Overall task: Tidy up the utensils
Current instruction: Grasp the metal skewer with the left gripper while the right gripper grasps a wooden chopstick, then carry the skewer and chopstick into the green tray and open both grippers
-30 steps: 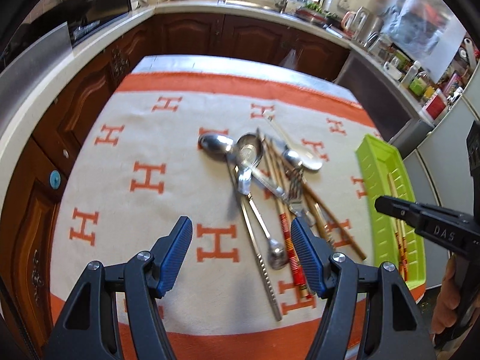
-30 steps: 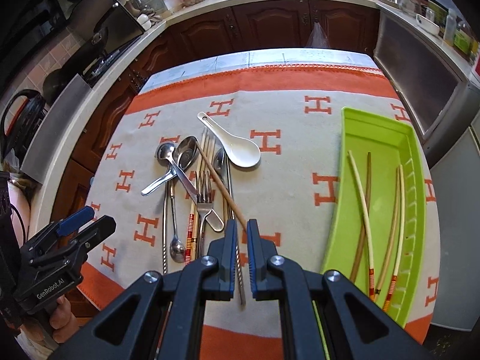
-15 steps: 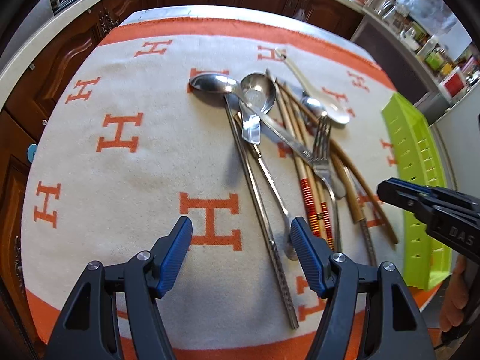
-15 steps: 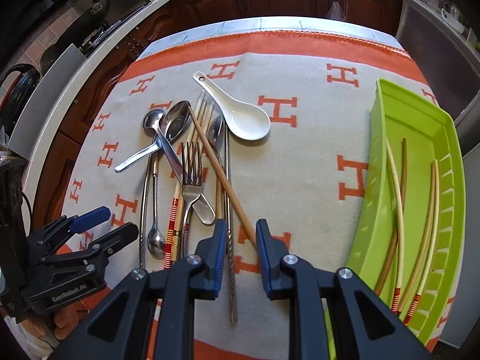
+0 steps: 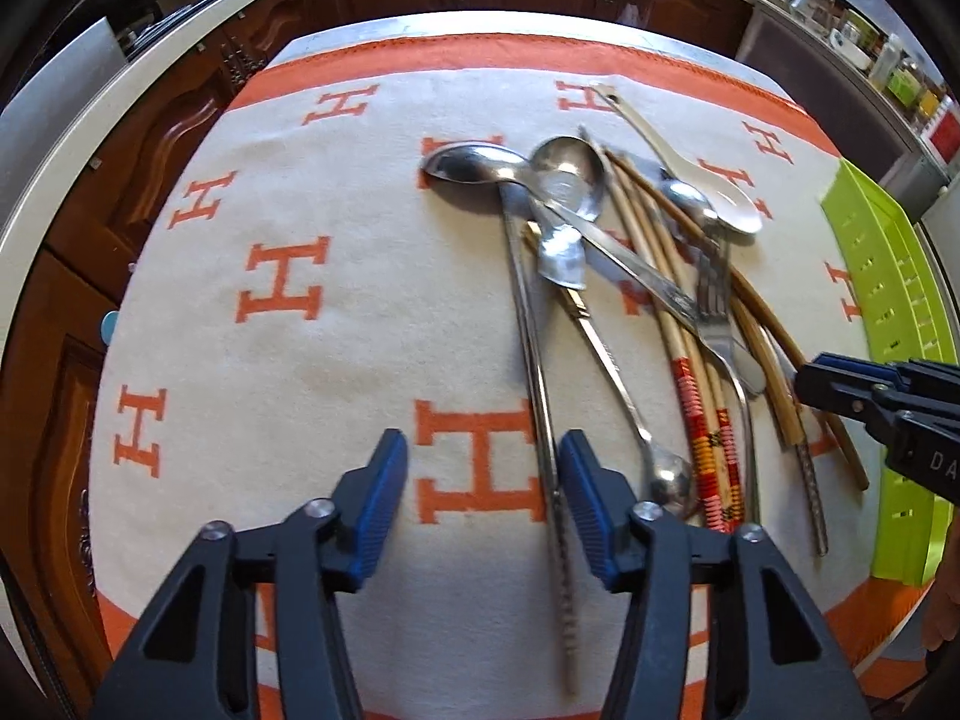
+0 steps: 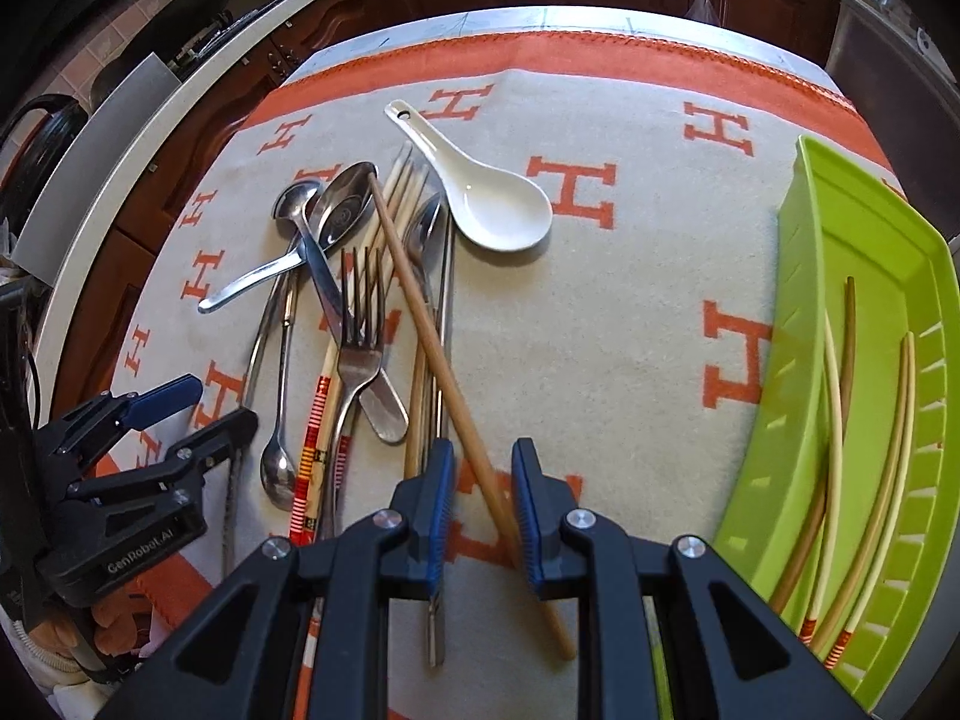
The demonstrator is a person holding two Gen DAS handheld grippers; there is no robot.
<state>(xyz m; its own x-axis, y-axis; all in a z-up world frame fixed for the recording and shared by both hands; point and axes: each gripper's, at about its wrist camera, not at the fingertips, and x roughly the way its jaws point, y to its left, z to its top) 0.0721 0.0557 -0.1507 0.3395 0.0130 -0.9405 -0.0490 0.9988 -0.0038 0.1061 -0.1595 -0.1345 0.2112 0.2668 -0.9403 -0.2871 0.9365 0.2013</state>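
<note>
A heap of utensils lies on the orange-and-cream cloth (image 5: pixel 336 372): metal spoons (image 5: pixel 474 162), a fork (image 6: pixel 360 330), a white ceramic spoon (image 6: pixel 498 204) and striped, brown and metal chopsticks. My left gripper (image 5: pixel 483 468) hangs low over the cloth at the heap's left side, its jaws closing. A long metal chopstick (image 5: pixel 528 330) runs between them, close to the right pad and unpinched. My right gripper (image 6: pixel 483 468) stands open, narrowly, astride the brown wooden chopstick (image 6: pixel 420 312), which lies loose between the pads.
A lime green tray (image 6: pixel 840 276) holding several chopsticks sits at the cloth's right edge. Dark wooden cabinets and a pale counter ring the table. A hand (image 6: pixel 120 630) holds the left gripper (image 6: pixel 180 414), seen at the lower left of the right wrist view.
Both grippers have sunk toward the cloth. The left jaws have narrowed around the metal chopstick. The right jaws have gone from shut to slightly open, astride the brown chopstick.
</note>
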